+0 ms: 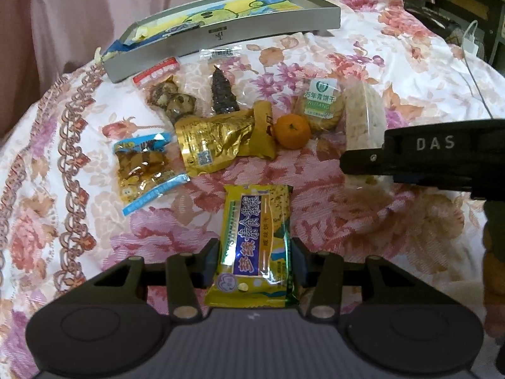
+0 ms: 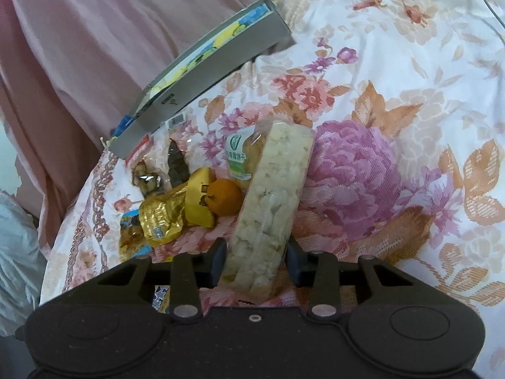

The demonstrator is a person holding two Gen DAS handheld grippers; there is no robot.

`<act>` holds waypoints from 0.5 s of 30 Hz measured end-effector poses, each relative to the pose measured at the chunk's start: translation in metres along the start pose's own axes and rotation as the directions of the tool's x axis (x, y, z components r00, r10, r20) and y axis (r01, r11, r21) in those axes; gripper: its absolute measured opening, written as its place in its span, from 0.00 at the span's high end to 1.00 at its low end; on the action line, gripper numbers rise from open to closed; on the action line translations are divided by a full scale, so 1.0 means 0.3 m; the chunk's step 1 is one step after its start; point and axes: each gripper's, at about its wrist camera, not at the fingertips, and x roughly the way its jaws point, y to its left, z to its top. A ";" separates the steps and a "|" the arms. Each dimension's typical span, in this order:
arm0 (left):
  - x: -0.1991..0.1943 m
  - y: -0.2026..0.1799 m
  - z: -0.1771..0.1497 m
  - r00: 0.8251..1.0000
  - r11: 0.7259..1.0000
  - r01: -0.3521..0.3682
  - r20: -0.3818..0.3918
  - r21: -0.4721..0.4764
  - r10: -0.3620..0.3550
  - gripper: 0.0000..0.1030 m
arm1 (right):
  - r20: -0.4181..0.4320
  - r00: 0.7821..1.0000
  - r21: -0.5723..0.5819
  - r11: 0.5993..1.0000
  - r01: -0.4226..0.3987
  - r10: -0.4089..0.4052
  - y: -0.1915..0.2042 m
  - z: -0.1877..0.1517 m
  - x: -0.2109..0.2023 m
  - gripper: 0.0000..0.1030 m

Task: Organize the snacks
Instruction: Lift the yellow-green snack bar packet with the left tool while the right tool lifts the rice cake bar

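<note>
My left gripper (image 1: 255,262) is shut on the near end of a yellow and blue cracker pack (image 1: 257,221), which lies lengthwise on the flowered cloth (image 1: 363,221). My right gripper (image 2: 256,260) is shut on the near end of a pale rice cake bar (image 2: 274,186) in clear wrap, its pads against both long sides. The bar points away over the cloth and rests next to a mandarin (image 2: 224,200). In the left wrist view one black finger (image 1: 363,161) of the right gripper reaches in from the right over the bar (image 1: 366,110).
A shallow grey box (image 1: 221,36) with a cartoon lining stands at the back. Before it lie a gold pouch (image 1: 214,140), a blue packet (image 1: 145,167), a green-labelled biscuit pack (image 1: 320,101), a dark cone snack (image 1: 222,93) and a brown lumpy pack (image 1: 170,98). Pink fabric hangs behind.
</note>
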 end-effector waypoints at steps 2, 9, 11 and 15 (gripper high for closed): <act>-0.008 -0.003 0.000 1.000 1.000 -0.007 0.001 0.006 0.007 0.50 | -0.001 1.000 -0.005 1.000 -0.014 0.014 0.004 -0.003 -0.018 0.60; -0.029 0.000 -0.002 1.000 1.000 -0.008 -0.002 0.007 0.008 0.50 | 0.003 0.998 0.020 0.998 -0.056 0.056 -0.001 -0.011 -0.067 0.61; -0.033 0.001 -0.003 1.000 1.000 -0.002 -0.010 0.007 0.003 0.50 | 0.006 0.998 0.025 0.997 -0.068 0.068 0.001 -0.011 -0.077 0.61; -0.049 0.013 -0.006 1.000 1.000 0.023 0.005 -0.016 -0.023 0.50 | 0.011 0.996 0.030 0.996 -0.089 0.089 0.003 -0.015 -0.097 0.61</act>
